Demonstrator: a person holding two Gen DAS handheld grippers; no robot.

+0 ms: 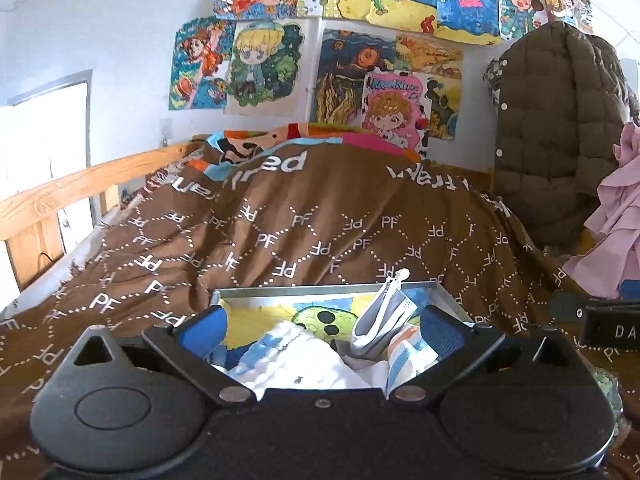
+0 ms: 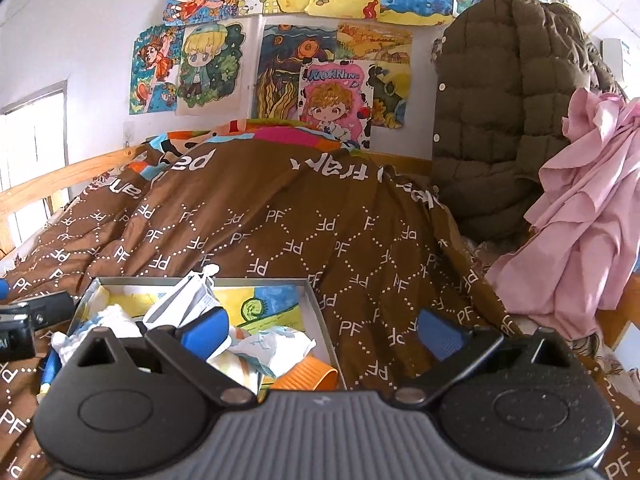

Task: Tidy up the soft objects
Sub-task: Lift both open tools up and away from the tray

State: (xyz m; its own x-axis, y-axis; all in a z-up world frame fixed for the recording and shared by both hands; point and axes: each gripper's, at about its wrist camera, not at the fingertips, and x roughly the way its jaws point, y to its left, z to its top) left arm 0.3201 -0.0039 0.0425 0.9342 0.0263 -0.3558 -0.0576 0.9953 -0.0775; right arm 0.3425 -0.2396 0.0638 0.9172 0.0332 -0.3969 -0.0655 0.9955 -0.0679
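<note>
A shallow grey box (image 1: 304, 291) (image 2: 320, 312) lies on the brown PF-patterned blanket (image 1: 280, 232) (image 2: 280, 208). Inside are soft things: a white pouch with a pull tab (image 1: 380, 316) (image 2: 182, 302), white and striped cloths (image 1: 304, 356) (image 2: 272, 346), and an orange ribbed piece (image 2: 306, 376). My left gripper (image 1: 322, 330) stands open just above the box's contents, with cloth between its blue pads but not pinched. My right gripper (image 2: 322, 330) is open too, straddling the box's right wall, its left pad (image 2: 208, 330) over the cloths and the right pad over the blanket.
A wooden bed rail (image 1: 80, 188) runs along the left. A padded olive jacket (image 1: 560, 132) (image 2: 500, 120) and pink fabric (image 1: 616, 236) (image 2: 580, 232) hang at the right. Drawings cover the wall (image 1: 320, 40). A colourful pillow (image 1: 300, 136) lies at the bed's head.
</note>
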